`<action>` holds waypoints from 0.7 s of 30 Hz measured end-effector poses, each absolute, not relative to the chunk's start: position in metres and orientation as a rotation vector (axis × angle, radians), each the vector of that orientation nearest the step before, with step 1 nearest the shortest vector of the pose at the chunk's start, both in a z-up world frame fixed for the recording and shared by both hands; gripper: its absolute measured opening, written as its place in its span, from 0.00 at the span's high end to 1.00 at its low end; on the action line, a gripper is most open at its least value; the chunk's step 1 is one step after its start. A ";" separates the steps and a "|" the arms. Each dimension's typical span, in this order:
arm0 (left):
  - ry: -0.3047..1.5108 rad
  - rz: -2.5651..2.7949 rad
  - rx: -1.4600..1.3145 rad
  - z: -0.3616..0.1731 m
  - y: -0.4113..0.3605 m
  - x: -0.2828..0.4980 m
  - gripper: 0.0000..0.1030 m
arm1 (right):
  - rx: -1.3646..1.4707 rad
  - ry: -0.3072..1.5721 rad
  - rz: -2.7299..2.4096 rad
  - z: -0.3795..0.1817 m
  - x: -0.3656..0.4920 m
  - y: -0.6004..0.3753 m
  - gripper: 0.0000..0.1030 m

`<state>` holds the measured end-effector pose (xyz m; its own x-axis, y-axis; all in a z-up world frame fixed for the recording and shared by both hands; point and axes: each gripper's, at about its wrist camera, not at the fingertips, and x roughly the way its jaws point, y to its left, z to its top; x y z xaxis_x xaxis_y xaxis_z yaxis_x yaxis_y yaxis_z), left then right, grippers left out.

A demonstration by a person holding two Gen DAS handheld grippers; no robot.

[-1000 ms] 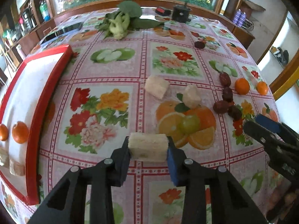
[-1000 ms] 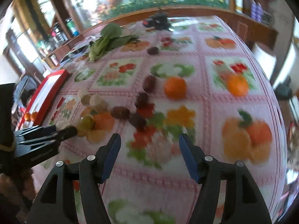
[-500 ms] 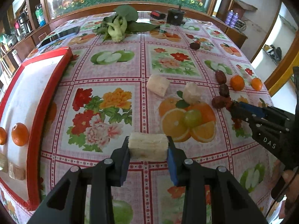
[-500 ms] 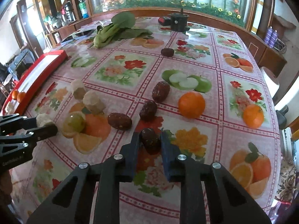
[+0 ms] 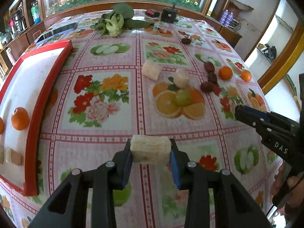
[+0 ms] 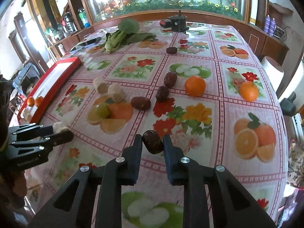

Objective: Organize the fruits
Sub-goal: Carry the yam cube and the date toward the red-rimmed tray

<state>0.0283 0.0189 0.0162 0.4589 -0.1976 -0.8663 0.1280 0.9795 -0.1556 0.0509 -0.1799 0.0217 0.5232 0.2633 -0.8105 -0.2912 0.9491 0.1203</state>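
My left gripper (image 5: 151,153) is shut on a pale sugarcane chunk (image 5: 150,149) and holds it above the tablecloth. My right gripper (image 6: 153,142) is shut on a dark red date (image 6: 153,141), lifted off the cloth; it shows at the right in the left wrist view (image 5: 247,114). On the table lie three more dates (image 6: 140,103), two sugarcane chunks (image 6: 116,93), a green grape (image 6: 102,110) and two oranges (image 6: 195,85). A red-rimmed white tray (image 5: 47,87) at the left holds oranges (image 5: 19,118) and sugarcane pieces (image 5: 13,156).
A bok choy (image 6: 121,36) lies at the far side, with a lone date (image 6: 171,50) and a black device (image 6: 178,23) near the far edge. A phone or tablet (image 5: 57,32) lies at the far left. The table edge drops off at the right.
My right gripper closed on a date among the cluster and has lifted it back toward the near side. My left gripper keeps holding the sugarcane chunk and has risen slightly.
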 end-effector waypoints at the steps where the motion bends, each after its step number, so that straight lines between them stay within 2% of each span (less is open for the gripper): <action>1: 1.077 -0.203 -0.069 0.016 0.019 0.026 0.63 | -0.037 0.965 0.331 0.022 0.049 -0.177 0.79; 9: 1.066 -0.198 -0.063 0.026 0.032 0.016 0.63 | -0.069 0.983 0.354 0.022 0.041 -0.142 0.79; 21: 1.006 -0.127 -0.112 0.051 0.096 0.014 0.63 | -0.168 0.953 0.482 0.038 0.050 -0.050 0.79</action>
<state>0.0139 0.0960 0.0513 0.5286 -0.1580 -0.8340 0.0546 0.9868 -0.1524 0.0496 -0.0504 0.0375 0.4832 0.3209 -0.8146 -0.4658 0.8820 0.0712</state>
